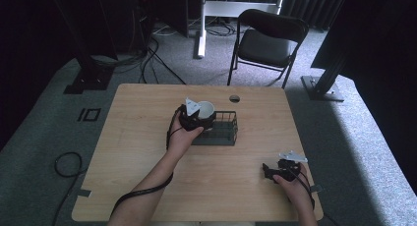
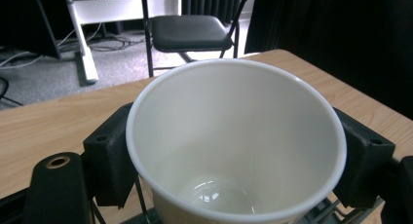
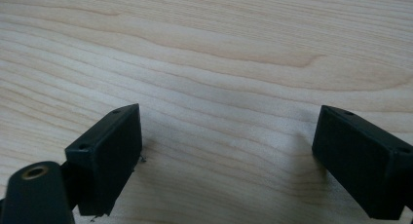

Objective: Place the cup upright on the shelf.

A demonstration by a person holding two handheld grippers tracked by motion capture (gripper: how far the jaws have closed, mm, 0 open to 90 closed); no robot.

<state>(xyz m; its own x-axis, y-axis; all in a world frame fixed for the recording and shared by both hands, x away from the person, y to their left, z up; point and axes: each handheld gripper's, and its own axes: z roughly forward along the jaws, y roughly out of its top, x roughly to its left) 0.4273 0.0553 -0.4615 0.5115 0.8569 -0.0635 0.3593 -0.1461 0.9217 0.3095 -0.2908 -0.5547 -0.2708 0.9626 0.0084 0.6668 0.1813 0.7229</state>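
A dim room with grey carpet surrounds a light wooden tabletop (image 1: 147,137), with loose cables on the floor at the left and a black folding chair (image 1: 268,39) standing beyond the far edge. At the left of the tabletop's middle, the left tool (image 1: 204,115) is held by the person's left hand (image 1: 183,135) over the near-left end of a black wire basket (image 1: 223,130). Its jaws are parted wide and press against opposite sides of a white paper cup (image 2: 236,146), which stands upright with its open mouth up and looks empty inside; the basket's wires show under the cup. Well apart, near the right front corner, the right tool (image 3: 226,156) rests low over bare wood in the right hand (image 1: 295,182), its jaws spread wide with nothing between them.
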